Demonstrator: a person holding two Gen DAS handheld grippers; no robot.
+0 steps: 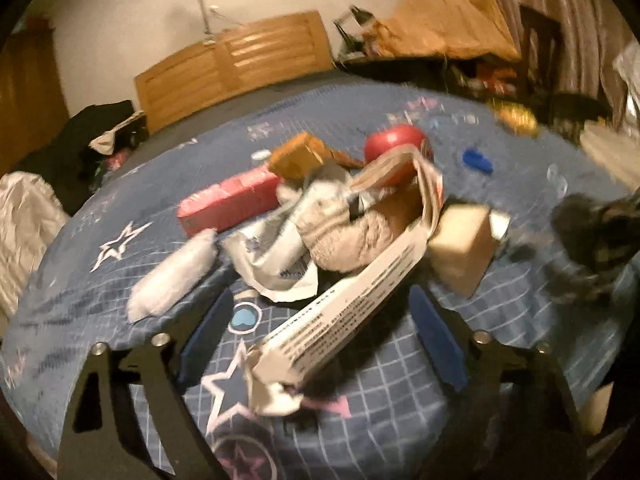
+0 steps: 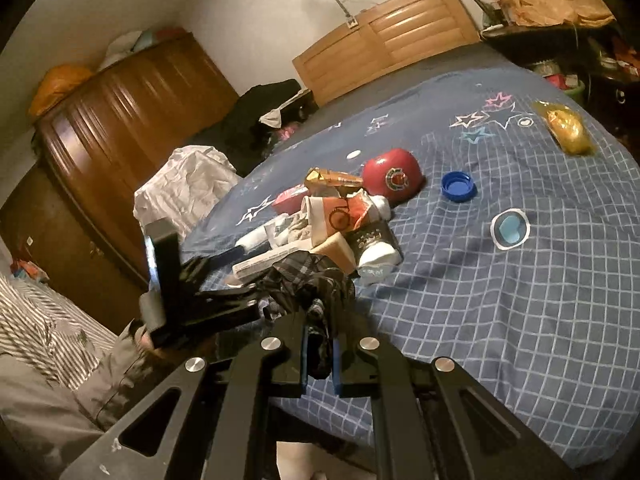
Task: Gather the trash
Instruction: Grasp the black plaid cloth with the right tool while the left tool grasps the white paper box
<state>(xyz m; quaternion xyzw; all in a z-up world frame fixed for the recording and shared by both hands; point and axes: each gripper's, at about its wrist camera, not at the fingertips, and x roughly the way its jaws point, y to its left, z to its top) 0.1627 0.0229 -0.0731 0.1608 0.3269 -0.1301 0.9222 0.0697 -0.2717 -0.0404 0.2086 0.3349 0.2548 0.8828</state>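
1. The right tool [image 2: 320,360] is clamped tight on a bunch of dark plaid fabric or wrapper [image 2: 308,280], which bulges out just ahead of its blue pads; what exactly this dark thing is I cannot tell.
2. The left tool [image 1: 320,336] stands wide, its blue pads [image 1: 436,340] on either side of a long white printed carton [image 1: 340,312] without pressing on it; nothing is gripped.
3. Both tools work at the near edge of the bed [image 2: 500,320], where most of the trash sits in one heap: the white carton, crumpled paper [image 1: 276,256], a grey cloth wad [image 1: 348,236], a beige box [image 1: 460,248], a pink box [image 1: 228,204], a brown carton [image 1: 300,156] and a red round tin [image 2: 392,176].
4. Judged from this, gathering is well along but not finished. The heap is formed, yet no bin or bag shows in either view, so the piece in the right tool has no visible place to go.
5. Loose pieces left lie well apart from the heap: a blue bottle cap [image 2: 458,186], a small white cap [image 2: 354,155] and a gold wrapper [image 2: 568,128] near the far edge.
6. Around the bed: a wooden headboard [image 2: 380,28], a brown wardrobe [image 2: 120,120], white bedding [image 2: 184,184] and dark clothes [image 2: 260,116].
7. The left tool's own frame [image 2: 168,280] crowds the right tool's path to the heap.
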